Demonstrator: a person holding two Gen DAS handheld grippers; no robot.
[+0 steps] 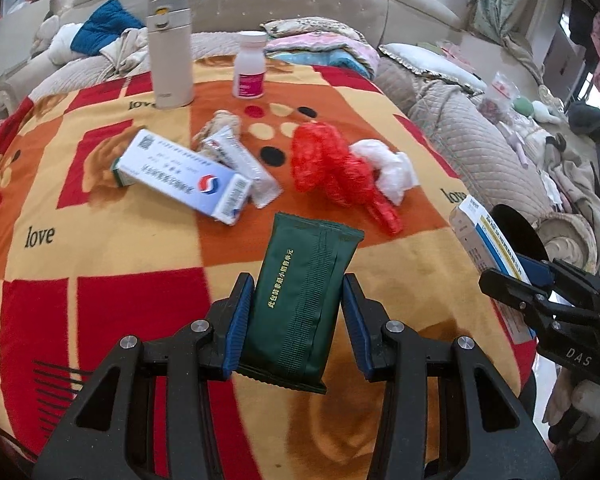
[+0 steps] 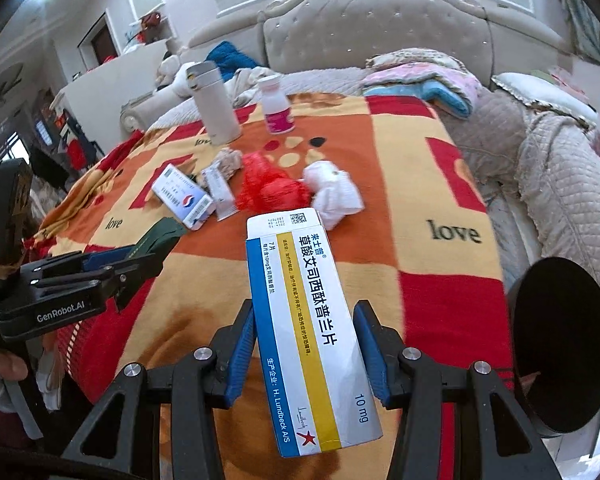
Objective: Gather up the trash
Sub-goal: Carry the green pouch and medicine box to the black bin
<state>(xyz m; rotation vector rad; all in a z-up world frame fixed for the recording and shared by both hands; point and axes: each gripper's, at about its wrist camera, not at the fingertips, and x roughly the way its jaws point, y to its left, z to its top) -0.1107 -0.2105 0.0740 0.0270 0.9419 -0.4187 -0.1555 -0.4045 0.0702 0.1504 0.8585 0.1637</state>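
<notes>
My left gripper (image 1: 298, 292) is shut on a dark green packet (image 1: 304, 300), held above the patterned blanket (image 1: 100, 208). My right gripper (image 2: 306, 316) is shut on a white medicine box with blue and yellow stripes (image 2: 308, 328); the same box (image 1: 488, 244) shows at the right of the left wrist view. Lying on the blanket are a white and blue medicine box (image 1: 180, 176), a silvery sachet (image 1: 244, 164), a crumpled beige wrapper (image 1: 220, 124), a red plastic bag (image 1: 336, 168) and a white crumpled tissue (image 1: 388, 168).
A beige thermos (image 1: 168, 52) and a white pill bottle with a pink label (image 1: 250, 66) stand at the blanket's far side. A round black thing (image 2: 564, 344) sits at the bed's right edge. Folded bedding (image 2: 420, 76) and a padded headboard (image 2: 372, 28) lie beyond.
</notes>
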